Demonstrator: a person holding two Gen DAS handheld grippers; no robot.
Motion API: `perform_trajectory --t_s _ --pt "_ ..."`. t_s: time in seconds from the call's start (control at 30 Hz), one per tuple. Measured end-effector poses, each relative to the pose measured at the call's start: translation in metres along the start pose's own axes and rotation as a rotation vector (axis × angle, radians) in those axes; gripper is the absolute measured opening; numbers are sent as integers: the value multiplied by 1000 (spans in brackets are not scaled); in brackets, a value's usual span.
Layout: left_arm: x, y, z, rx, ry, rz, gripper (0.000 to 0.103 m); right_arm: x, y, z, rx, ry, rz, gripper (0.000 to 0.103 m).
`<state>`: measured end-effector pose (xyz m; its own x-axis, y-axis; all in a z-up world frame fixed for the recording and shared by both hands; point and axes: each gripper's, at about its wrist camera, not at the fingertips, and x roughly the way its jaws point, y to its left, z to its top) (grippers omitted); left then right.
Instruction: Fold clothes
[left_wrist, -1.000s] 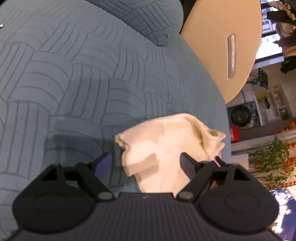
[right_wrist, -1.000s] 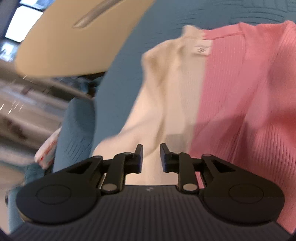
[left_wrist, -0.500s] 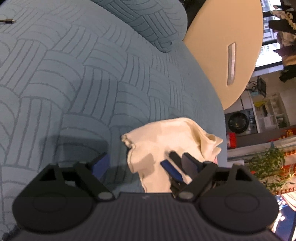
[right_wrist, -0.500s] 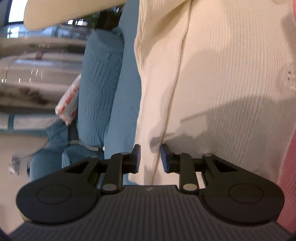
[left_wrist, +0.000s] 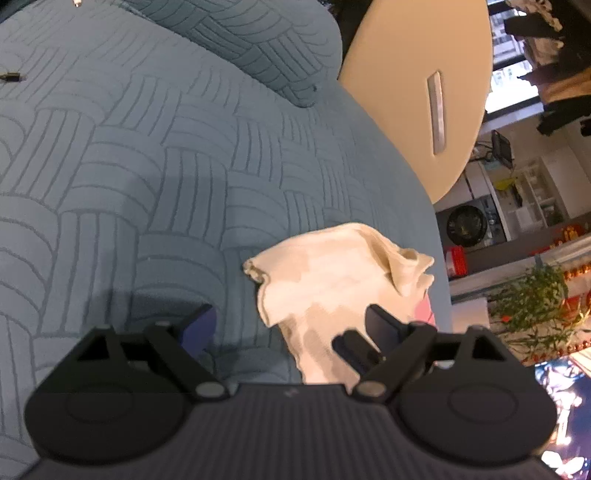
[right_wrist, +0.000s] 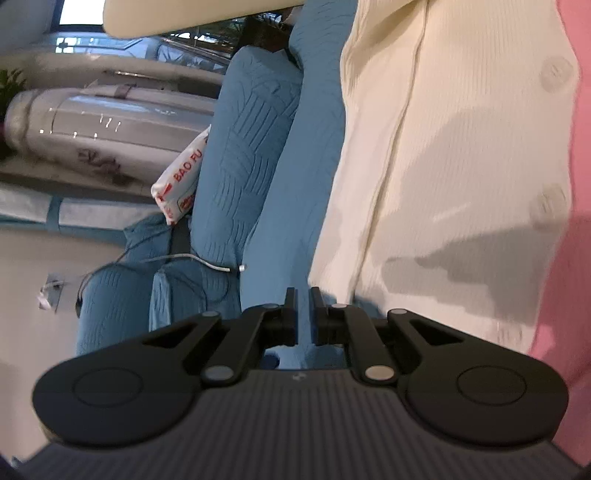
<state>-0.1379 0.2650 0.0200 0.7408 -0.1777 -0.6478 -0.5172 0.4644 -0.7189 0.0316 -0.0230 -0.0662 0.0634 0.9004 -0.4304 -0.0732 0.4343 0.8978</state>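
We hover the wide-spread left gripper over the cream-and-pink ribbed cardigan's cuff; the nearly closed right gripper pinches nothing.

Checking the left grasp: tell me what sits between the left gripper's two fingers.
In the left wrist view, the left gripper is wide open over the blue cover, with the cream cloth edge lying between its fingers, nearer the right one.

left gripper fingers spread wide, right gripper fingers — nearly together
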Motion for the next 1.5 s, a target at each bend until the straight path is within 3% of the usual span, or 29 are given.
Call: perform_trajectory --t_s 0.1,0.17,0.2,0.27,0.57,0.63,1.0,1.17,1.27,1.3,1.33,1.37,1.5 --pt "3 3 -2 -22 8 -1 89 0 -10 -1 32 -12 -9 13" --pt "1 3 -2 -16 1 -5 90 6 -20 4 88 -35 -5 22" --pt "1 2 -2 -9 -4 5 90 9 -23 8 110 -54 -12 32" --pt "2 2 -4 -4 1 13 90 16 -24 12 117 -84 -48 35" --pt "6 -4 -8 43 19 27 90 42 -27 14 143 -97 14 29" --pt "6 -3 -8 42 22 21 90 38 -24 9 126 -87 21 6" --pt "3 -11 -9 96 -3 21 90 5 2 -35 2 -27 95 6" --pt "5 -18 -10 127 9 45 91 17 -7 -59 7 59 58 9" --pt "6 -21 -11 150 18 66 93 18 -21 -59 61 82 -7 12" --pt "7 -22 -11 154 22 73 93 14 -25 -56 83 95 -17 18" --pt "8 -23 -10 160 27 80 93 6 -28 -53 88 92 -6 29" --pt "9 -24 -10 168 31 84 93 -3 -28 -50 86 87 -5 34" --pt "17 -44 -14 300 29 120 93 -52 -23 -38 -9 4 50 44"
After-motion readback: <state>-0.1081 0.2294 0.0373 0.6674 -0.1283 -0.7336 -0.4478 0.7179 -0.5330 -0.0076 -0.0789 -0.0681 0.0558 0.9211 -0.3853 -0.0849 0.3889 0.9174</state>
